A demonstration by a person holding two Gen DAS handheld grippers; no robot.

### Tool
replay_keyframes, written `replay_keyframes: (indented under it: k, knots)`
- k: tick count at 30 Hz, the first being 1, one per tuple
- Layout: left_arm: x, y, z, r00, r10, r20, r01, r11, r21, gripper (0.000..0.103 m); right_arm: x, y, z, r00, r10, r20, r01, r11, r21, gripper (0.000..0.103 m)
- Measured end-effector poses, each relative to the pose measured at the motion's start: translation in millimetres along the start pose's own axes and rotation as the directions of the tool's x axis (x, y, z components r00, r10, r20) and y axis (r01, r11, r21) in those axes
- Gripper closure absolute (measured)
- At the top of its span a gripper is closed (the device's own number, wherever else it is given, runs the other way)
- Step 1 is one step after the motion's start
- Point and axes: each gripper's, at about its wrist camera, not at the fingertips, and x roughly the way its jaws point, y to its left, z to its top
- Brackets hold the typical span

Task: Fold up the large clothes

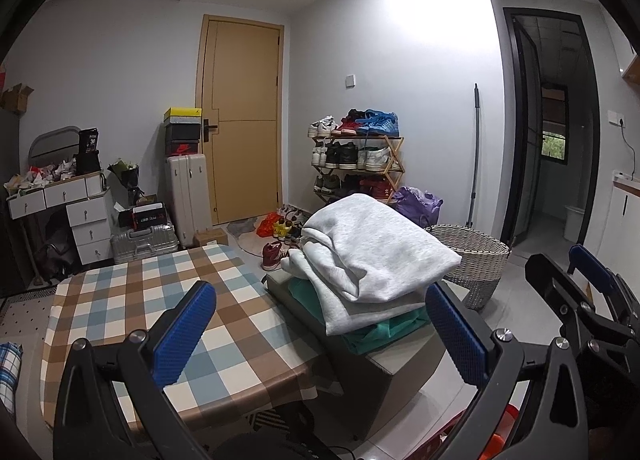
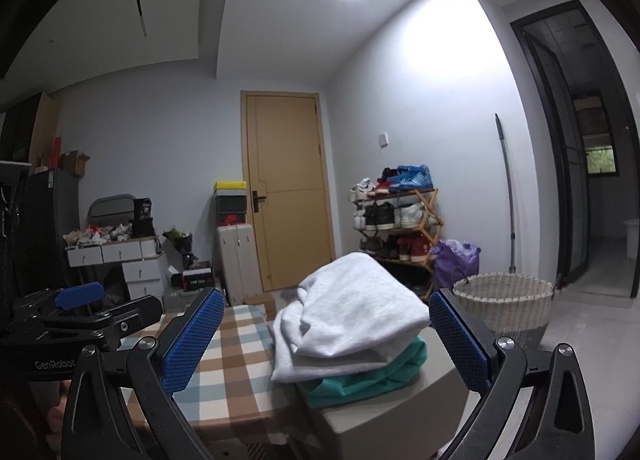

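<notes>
A stack of folded clothes sits on a grey box point(image 1: 404, 368) beside the table: a light grey sweatshirt point(image 1: 376, 252) on top, another grey garment under it, and a green garment point(image 1: 384, 330) at the bottom. The stack also shows in the right wrist view, grey sweatshirt point(image 2: 360, 308) over green garment point(image 2: 372, 380). My left gripper point(image 1: 320, 332) is open and empty, held above the checked table point(image 1: 168, 292) in front of the stack. My right gripper point(image 2: 324, 336) is open and empty, facing the stack. The right gripper also shows at the right edge of the left wrist view point(image 1: 580, 292).
A woven laundry basket point(image 1: 476, 256) stands on the floor right of the stack. A shoe rack point(image 1: 356, 156), loose shoes, a purple bag point(image 1: 416, 204), suitcases point(image 1: 186, 196), a white drawer unit point(image 1: 76, 212) and a door point(image 1: 244, 120) lie beyond.
</notes>
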Motion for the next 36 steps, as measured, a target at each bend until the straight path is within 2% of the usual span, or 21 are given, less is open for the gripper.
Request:
replay_keyframes:
  k: [13,18,22,25,36]
  knots:
    - [3.0,-4.1,1.7,1.000,-0.014,-0.002,0.014,1.000,-0.015,0.001,-0.9,-2.7,1.2,1.000,-0.003,-0.001,0.003,1.000,-0.004,0.000]
    - [2.6,-5.0,1.4,0.998,-0.055,-0.005,0.054,0.998,-0.028,0.001,-0.2,-6.5,1.0,1.000,-0.003,-0.003,0.003,1.000,0.007,0.000]
    - [2.9,-9.7,2.6,1.000,-0.019,-0.011,0.018,1.000,-0.006,0.001,0.8,-8.5,0.8,1.000,-0.013,-0.007,0.013,1.000,0.010,0.000]
    - [-1.0,-14.2,3.3,1.000,-0.004,0.010,0.004,1.000,0.020,0.001,-2.0,-10.9,1.9,1.000,-0.025,0.004,0.025,1.000,0.017,0.000]
    - [-1.5,-18.0,5.0,0.999,-0.033,0.014,0.033,0.999,0.034,0.001,-3.0,-16.1,4.8,0.999,-0.045,0.004,0.045,0.998,0.038,0.000]
